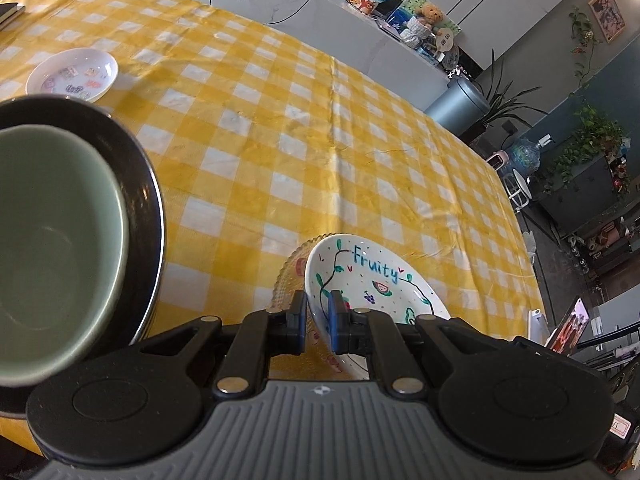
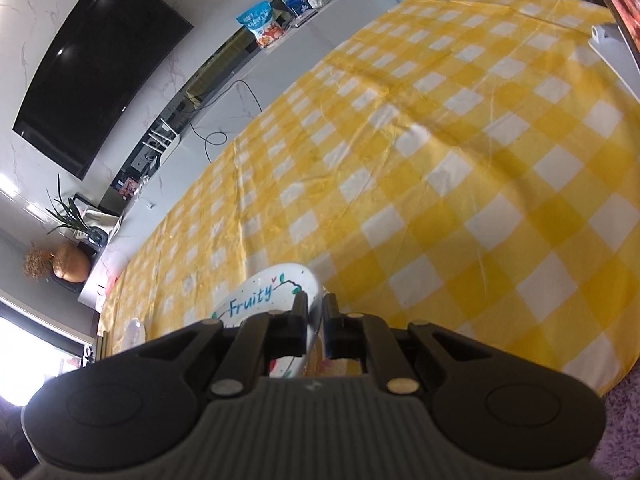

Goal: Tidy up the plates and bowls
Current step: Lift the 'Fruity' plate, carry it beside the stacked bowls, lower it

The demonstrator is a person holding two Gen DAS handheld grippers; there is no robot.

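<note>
— Two rims are being pinched at once. From the left wrist, the left gripper [image 1: 318, 320] is being held clamped on the near rim of the white "Fruity" plate [image 1: 372, 280], above a clear beaded plate [image 1: 290, 276] on the checked tablecloth [image 1: 320, 140].

— And from the right wrist?

— The right gripper [image 2: 318, 322] is being kept clamped on the same plate's [image 2: 268, 292] edge. If uneven pulls are being applied, the plate is likely being risked: it could slip out or knock the dish beneath.

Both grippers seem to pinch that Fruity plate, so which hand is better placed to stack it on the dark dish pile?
Probably left: the left gripper sees the black plate beside the Fruity plate.
</note>
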